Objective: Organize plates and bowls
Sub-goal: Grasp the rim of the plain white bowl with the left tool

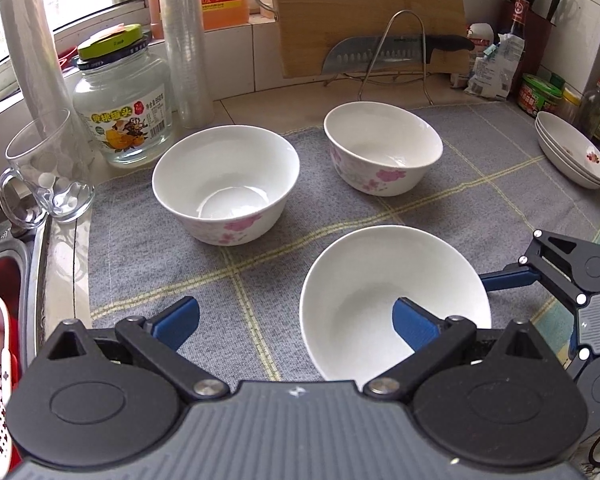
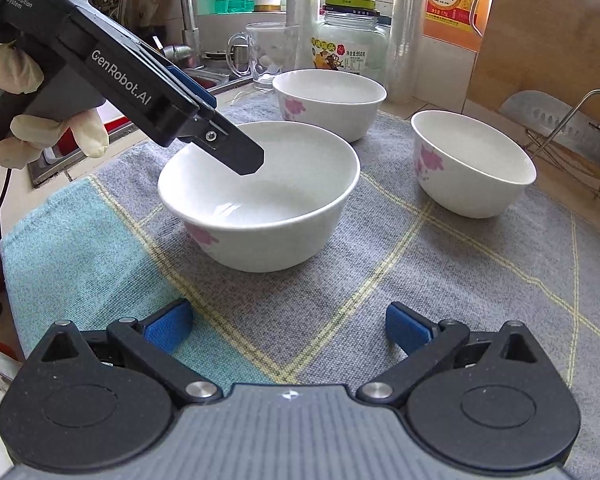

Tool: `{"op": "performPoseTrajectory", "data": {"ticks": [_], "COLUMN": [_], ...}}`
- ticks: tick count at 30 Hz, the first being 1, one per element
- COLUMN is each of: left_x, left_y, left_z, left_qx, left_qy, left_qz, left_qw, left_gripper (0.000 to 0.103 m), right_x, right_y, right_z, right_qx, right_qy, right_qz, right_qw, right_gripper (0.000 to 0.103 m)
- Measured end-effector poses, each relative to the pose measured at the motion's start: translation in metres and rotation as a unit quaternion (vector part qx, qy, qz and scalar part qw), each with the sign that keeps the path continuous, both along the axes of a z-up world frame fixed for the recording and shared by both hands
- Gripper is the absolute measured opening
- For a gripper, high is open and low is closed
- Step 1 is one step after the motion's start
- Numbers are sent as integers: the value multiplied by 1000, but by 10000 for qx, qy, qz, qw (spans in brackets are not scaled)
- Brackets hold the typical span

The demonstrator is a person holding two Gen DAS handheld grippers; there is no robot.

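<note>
Three white bowls with pink flowers stand on a grey checked cloth (image 1: 260, 280). In the left wrist view the near bowl (image 1: 364, 296) is at lower right, with two more behind it (image 1: 226, 178) (image 1: 382, 146). My left gripper (image 1: 296, 320) is open; its right finger reaches over the near bowl's rim, the left finger is outside the bowl. In the right wrist view the left gripper (image 2: 236, 152) hangs over the near bowl (image 2: 260, 196). My right gripper (image 2: 288, 326) is open and empty above the cloth, short of that bowl. Stacked flowered plates (image 1: 576, 156) sit far right.
A glass mug (image 1: 48, 168), a jar with a green lid (image 1: 124, 100), a roll of film (image 1: 188, 40) and a bottle stand at the back left. A cutting board with a knife on a wire rack (image 1: 380, 52) is behind. A sink (image 1: 0, 280) lies left.
</note>
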State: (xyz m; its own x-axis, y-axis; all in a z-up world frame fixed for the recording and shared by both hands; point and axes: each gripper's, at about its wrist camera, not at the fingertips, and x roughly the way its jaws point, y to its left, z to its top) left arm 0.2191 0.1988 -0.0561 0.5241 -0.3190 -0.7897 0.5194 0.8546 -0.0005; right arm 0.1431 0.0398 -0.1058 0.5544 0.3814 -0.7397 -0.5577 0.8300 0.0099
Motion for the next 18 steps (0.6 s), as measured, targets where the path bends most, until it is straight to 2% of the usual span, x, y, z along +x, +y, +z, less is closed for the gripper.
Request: {"op": "performPoseTrajectory", "data": {"ticks": [5,13,15,18], "left_x": [4,9,11,11], "left_y": [-6,-12,-13,-14], "left_z": [3,3,2,2], "left_qx": [57,44,-1,-55], "left_qy": [121,440,537,617], "left_qz": [-395,-761,-799,-864], "left_qw": [9991,9961,9954,9943], "left_gripper": [99,81,73,68], "right_x": [3,5,3,2], "right_y": [5,12,15,20], "right_z": [3,18,21,26], "right_qx": [-38,-69,-125,-197], "right_qy": [38,-238,-317,-390], "right_qz": [-130,42,166,349], "right_qw": [9999,9997,9993,9984], "right_gripper": [103,102,96,89]}}
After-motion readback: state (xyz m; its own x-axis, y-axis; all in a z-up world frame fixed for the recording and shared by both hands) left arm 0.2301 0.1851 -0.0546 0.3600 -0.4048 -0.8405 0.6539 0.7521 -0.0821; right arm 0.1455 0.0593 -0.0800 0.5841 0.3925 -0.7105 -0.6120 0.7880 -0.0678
